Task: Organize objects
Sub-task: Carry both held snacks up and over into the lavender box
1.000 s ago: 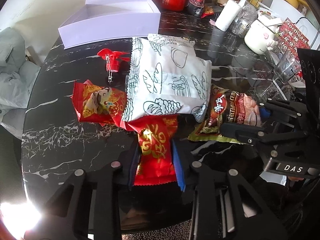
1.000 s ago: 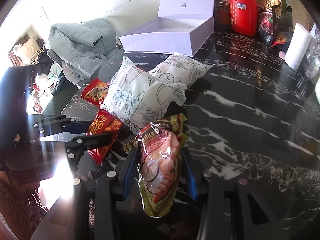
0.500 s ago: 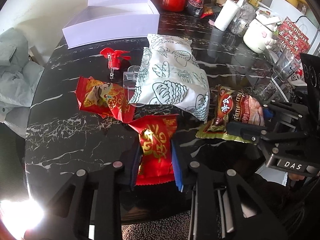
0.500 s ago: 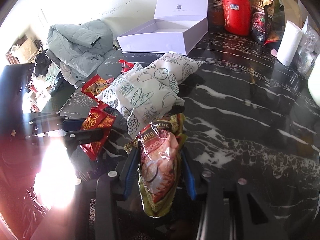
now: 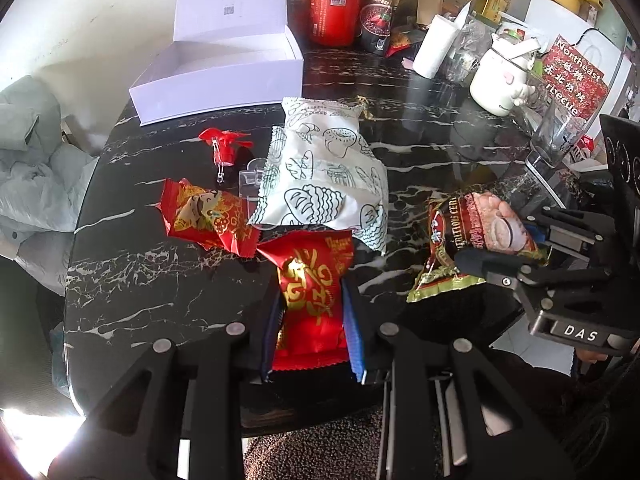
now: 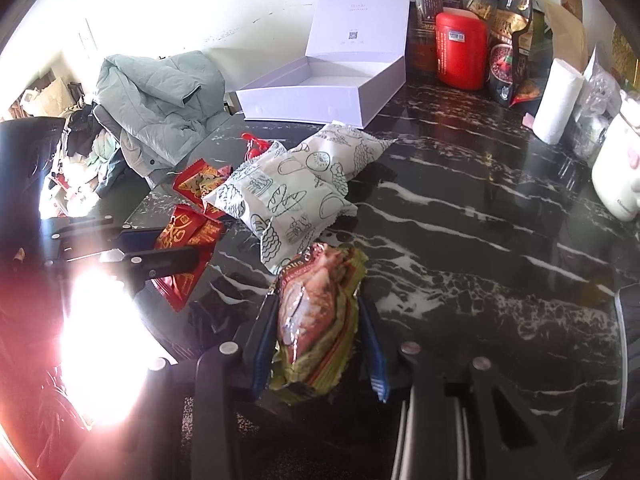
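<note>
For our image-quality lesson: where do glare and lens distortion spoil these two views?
Right wrist view: sun flare washes out the lower left, hiding part of the left gripper. Left wrist view: a smaller blown-out patch at the bottom left; the white box bends with fisheye curvature.

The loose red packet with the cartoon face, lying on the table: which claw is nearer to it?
Left. The left claw, gripping another red packet, sits just beside the loose red packet. The right claw holds a cereal packet beyond the white bags.

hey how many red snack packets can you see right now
2. One red packet is pinched in the left tongs at the near table edge. The other red packet lies on the table, left of the white bread-print bags. More could be hidden under those bags.
</note>
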A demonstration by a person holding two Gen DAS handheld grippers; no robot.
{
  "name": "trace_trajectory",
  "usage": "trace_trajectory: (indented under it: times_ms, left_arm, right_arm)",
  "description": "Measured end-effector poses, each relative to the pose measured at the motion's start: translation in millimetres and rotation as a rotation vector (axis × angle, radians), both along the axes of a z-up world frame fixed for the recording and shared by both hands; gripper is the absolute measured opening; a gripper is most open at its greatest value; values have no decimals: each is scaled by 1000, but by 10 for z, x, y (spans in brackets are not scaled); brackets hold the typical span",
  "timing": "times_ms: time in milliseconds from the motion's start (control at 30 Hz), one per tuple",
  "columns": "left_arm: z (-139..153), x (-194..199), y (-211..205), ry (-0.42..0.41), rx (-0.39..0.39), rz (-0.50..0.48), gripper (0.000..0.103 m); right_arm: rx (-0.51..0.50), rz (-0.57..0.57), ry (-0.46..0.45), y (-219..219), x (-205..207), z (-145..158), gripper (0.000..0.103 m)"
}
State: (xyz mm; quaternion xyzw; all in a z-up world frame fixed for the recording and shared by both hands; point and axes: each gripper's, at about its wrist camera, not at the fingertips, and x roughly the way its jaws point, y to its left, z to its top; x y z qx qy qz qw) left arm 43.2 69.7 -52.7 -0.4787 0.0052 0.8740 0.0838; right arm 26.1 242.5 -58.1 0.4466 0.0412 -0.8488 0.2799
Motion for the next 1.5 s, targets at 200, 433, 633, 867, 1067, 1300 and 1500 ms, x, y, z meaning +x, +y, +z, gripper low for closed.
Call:
trace_trajectory:
  times_ms: [200, 433, 633, 867, 1067, 1300, 1500]
  left_arm:
    - [29, -18, 2, 1, 1, 5, 27]
    - [176, -31, -18, 28, -3, 3, 27]
    - [285, -116, -73, 42, 7, 2, 27]
    - [412, -221, -112, 63, 15, -2, 27]
    - [520, -353, -146, 80, 20, -15, 27]
    - [599, -575, -211, 93, 23, -20, 27]
    - [659, -816, -289, 110, 12, -20, 27]
  right_arm:
    - [-24, -3, -14, 36, -23, -29, 39]
    - [-24, 9, 30, 4, -19, 141, 38]
    - [-29, 27, 70, -51, -61, 318, 38]
    - [-30, 53, 104, -136, -190, 495, 38]
    - [-41, 79, 123, -204, -328, 611, 38]
    - [-36, 104, 147, -291, -558, 731, 38]
    - [-31, 123, 167, -396, -807, 809, 38]
